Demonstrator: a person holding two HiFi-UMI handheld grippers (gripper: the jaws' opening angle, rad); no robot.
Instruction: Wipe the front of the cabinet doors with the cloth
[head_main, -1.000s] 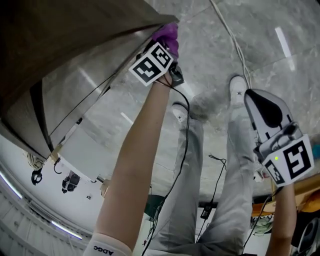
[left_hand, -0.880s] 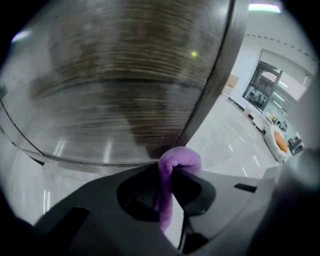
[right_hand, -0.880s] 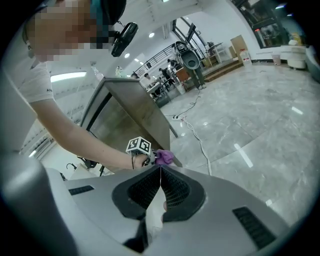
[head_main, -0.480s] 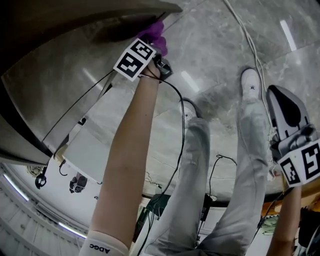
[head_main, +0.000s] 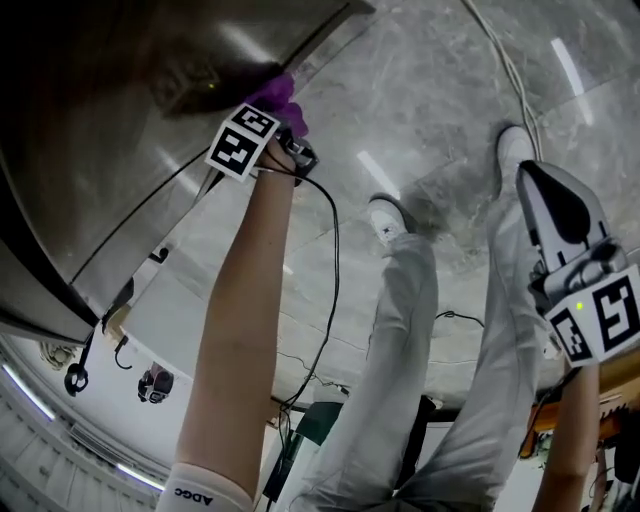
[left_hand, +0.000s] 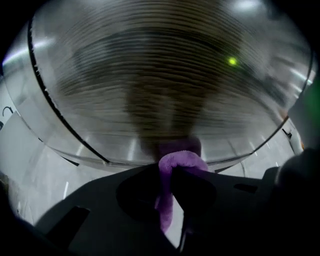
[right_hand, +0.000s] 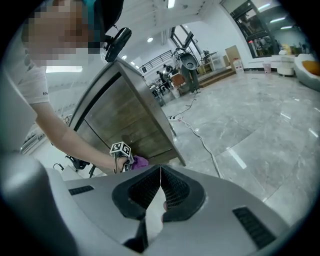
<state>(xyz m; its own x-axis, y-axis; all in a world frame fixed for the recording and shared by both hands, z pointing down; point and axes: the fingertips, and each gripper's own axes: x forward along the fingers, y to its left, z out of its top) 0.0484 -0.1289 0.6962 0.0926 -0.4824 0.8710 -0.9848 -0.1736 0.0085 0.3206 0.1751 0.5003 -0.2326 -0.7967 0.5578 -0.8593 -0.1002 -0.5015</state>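
We are in the wiping stroke. The left gripper is clenched on the purple cloth, a fold of which bulges out past the jaw tips while the rest hangs down between them. In the head view the cloth sits in the upper left of the frame, pressed to the cabinet door close to its lower edge. The right gripper view confirms this, showing it low on the wooden front in the left centre of the frame.

The right gripper has its jaws pressed together on nothing and hangs at the right edge of the head view, well apart from the cabinet. It looks idle to us.

To do this step well, we judge that only the bulging fold should meet the wood, since the hard jaw tips sit just behind it and could scratch the door if we lean in too far. Even, moderate pressure seems right, with overlapping passes along the grain that carry out to the door's edges. The grip must not slacken, because little cloth shows ahead of the jaws and it could slip back. A black cable trails from the left gripper down the middle of the head view — we should keep it off the door.
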